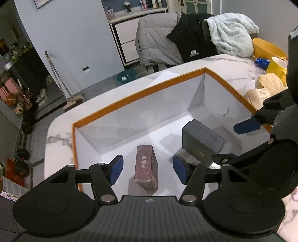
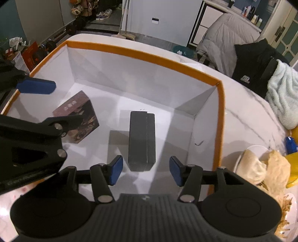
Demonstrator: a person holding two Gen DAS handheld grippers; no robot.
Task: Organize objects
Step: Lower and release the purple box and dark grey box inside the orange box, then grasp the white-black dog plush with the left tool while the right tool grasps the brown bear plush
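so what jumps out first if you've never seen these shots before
The big orange-rimmed box on the marble table fills both views. On its white floor stand a reddish-brown box and a dark grey box, apart from each other. Above each hangs an open gripper, the left gripper over the reddish one, the right gripper over the grey.

you're in a lived-in home: a marble worktop (image 1: 214, 63) with jackets (image 1: 160, 41) draped over the chair behind it, shoes (image 2: 103, 14) and dumbbells (image 1: 23, 154) on the floor, a broom (image 1: 59, 82) against the wall, bottles on a sideboard (image 1: 137, 13).
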